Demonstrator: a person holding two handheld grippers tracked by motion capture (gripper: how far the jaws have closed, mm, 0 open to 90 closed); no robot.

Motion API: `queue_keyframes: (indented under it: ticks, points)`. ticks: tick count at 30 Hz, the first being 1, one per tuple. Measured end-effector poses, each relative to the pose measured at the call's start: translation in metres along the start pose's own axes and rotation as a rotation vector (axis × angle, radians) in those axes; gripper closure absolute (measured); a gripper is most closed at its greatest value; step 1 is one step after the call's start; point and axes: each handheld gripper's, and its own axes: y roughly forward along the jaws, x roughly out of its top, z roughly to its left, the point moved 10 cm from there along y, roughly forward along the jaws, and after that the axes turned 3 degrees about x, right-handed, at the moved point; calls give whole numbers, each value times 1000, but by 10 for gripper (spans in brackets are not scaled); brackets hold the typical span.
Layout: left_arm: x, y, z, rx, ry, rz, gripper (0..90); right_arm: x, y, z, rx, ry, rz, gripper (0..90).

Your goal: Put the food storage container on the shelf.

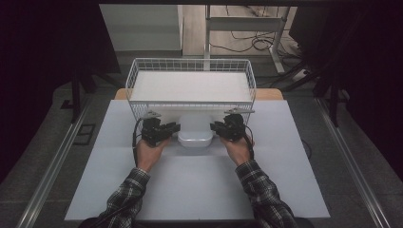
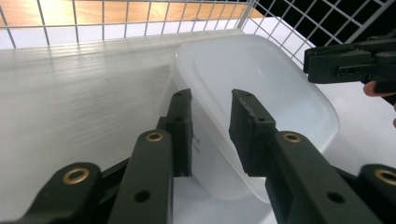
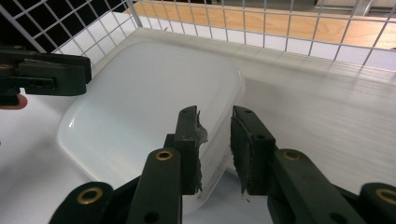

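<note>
There is a small printed label on the side of the plastic container, too tiny to read.

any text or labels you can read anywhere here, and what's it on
Nothing can be read in any view.
Plastic container: a small printed label on its side wall by the left gripper, too small and blurred to read.
The same container, side wall by the right gripper: faint small print, also unreadable.
Wire basket, table: no markings visible.
</note>
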Motion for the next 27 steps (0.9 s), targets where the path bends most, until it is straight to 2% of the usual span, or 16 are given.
queue_keyframes:
  ticks: [4,8,9,15,19,23,26,27]
  points:
    - [4,3,4,17,-8,-9,641,4,3,-3,-25,-11,-22,698]
    - [5,5,6,25,-7,-8,615,5,4,-4,-32,3,-28,691]
    - [6,4,6,35,-2,-10,614,5,4,-5,-37,-2,-33,692]
    - [9,-6,5,32,-2,-20,573,6,-4,-3,-25,-10,-40,700]
    - [3,-14,0,10,4,-18,520,4,-14,2,-1,-36,-38,731]
    - [-6,-25,-4,-16,6,-25,442,-1,-25,10,35,-63,-35,805]
    - [-14,-33,-10,-38,27,-24,346,-6,-34,15,56,-79,-33,882]
    - [-20,-38,-15,-55,45,-29,314,-7,-36,16,60,-83,-32,888]
